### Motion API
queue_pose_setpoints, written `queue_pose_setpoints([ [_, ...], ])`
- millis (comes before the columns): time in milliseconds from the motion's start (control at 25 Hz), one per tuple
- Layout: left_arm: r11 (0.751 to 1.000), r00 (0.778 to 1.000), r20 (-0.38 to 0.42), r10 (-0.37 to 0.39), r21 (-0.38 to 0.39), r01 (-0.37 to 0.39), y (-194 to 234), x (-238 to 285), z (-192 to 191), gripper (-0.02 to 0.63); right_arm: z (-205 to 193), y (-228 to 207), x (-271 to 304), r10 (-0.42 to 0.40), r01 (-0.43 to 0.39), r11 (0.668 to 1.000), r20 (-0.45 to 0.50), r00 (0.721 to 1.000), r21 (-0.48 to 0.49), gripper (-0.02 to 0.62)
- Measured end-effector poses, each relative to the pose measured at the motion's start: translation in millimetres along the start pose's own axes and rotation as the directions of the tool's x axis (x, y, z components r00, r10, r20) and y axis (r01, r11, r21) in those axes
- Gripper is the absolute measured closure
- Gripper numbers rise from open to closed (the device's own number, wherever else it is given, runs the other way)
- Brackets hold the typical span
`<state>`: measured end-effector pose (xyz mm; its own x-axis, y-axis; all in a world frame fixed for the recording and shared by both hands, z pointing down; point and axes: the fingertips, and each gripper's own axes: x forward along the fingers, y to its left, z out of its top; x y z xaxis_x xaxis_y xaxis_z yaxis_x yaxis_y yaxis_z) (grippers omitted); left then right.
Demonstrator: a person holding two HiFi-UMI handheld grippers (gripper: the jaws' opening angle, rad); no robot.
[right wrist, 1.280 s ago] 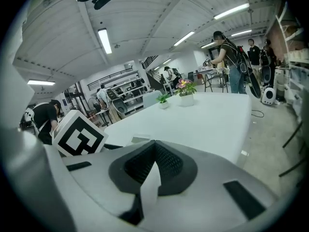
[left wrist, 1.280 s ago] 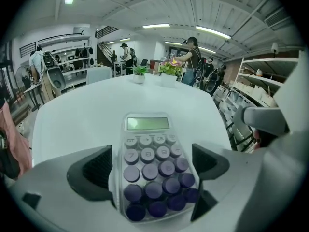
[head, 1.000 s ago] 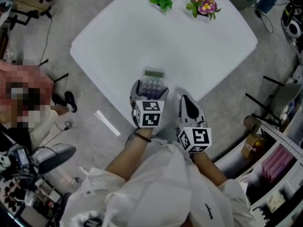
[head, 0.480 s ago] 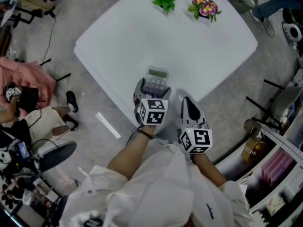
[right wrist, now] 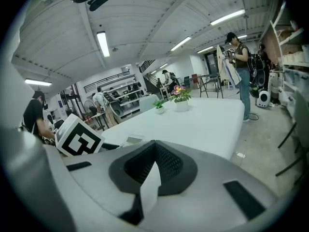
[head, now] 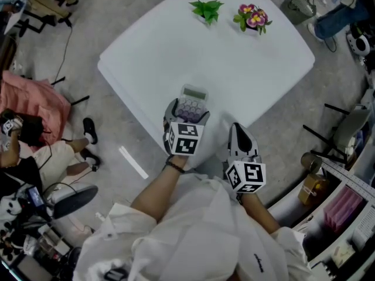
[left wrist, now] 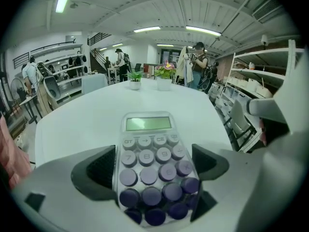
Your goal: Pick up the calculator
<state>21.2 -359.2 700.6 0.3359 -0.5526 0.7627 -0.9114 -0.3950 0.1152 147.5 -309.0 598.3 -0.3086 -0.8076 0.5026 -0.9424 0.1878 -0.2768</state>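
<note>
WORKSHOP, AT THE WHITE WORKTOP [head: 234, 69] — We grip the calculator [head: 194, 95] in the left claw [head: 188, 113]. The claw's dark pads [left wrist: 98, 168] are closed against the left and right edges of the keypad. The rows of round purple keys [left wrist: 147, 175] lie between them. The pale green display [left wrist: 147, 123] points away from us, toward the far side of the worktop.

The calculator is at the worktop's near edge, close to our body. No view lets us tell whether its underside rests on the surface or is clear of it.

Just to the right we hold the right claw [head: 235, 131] — its jaws meet tip to tip with nothing between them. It is level with the same near edge and apart from the calculator. The left claw's black-and-white marker cube shows at the left of the right gripper view.

At the far edge of the worktop stand two small pots side by side, well apart from the calculator. One is a green plant [head: 205, 8] and the other a flowering plant [head: 252, 12] with pink blooms. Around the worktop is grey floor [head: 123, 16].
</note>
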Motion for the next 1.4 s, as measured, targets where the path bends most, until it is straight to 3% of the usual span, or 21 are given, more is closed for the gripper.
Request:
queue_pose_setpoints([
  [320, 1.0, 0.994, 0.102, -0.025, -0.011, 0.026, 9, -31, 36, 0.115, 35, 15, -7, -0.009, 0.01, 1.0, 0.092, 0.996, -0.007, 0.577],
  [640, 0.997, 0.966, 0.246, -0.08, 0.011, 0.079, 13, -87, 85, 0.115, 84, 20, -21, -0.019, 0.029, 0.999, 0.206, 0.978, -0.046, 0.578],
  [1200, 0.993, 0.853, 0.508, -0.121, 0.068, 0.1, 16, -194, 167, 0.115, 169, 19, -70, -0.054, 0.098, 0.991, 0.389, 0.92, -0.095, 0.578],
  [1400, 0.995, 0.793, 0.602, -0.096, 0.068, 0.069, 30, -233, 195, 0.115, 195, 16, -83, -0.058, 0.119, 0.987, 0.446, 0.893, -0.11, 0.577],
])
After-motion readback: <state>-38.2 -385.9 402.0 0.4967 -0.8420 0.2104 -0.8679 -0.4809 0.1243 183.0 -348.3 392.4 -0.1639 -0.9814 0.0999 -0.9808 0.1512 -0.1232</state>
